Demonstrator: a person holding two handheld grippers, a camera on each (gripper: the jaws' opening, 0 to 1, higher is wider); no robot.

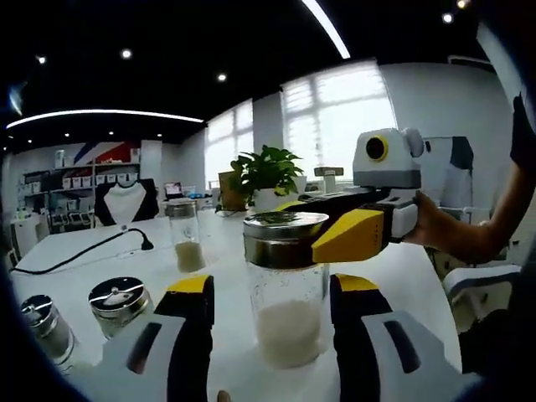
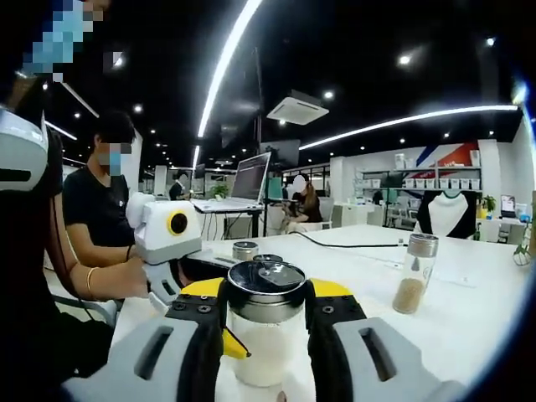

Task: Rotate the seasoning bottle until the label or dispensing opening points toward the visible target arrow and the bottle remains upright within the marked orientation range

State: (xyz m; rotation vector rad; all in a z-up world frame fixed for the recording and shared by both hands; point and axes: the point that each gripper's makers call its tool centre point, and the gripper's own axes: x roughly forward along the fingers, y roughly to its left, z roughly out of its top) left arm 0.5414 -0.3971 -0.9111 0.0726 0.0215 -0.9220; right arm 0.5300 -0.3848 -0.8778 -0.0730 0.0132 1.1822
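Glass seasoning bottle [image 1: 286,285] stands upright on the white table [image 1: 100,268], part-filled with pale powder; judged light, rigid, slippery and breakable. Body is bracketed low by the left gripper [image 1: 272,322], lid pinched by the right gripper [image 2: 266,322]; firm contact cannot be confirmed. Best hold: metal lid [image 2: 266,280]. Target arrow and label are not discernible.

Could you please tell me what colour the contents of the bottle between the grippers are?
White, a powder in the seasoning bottle; clearest in the left gripper view.
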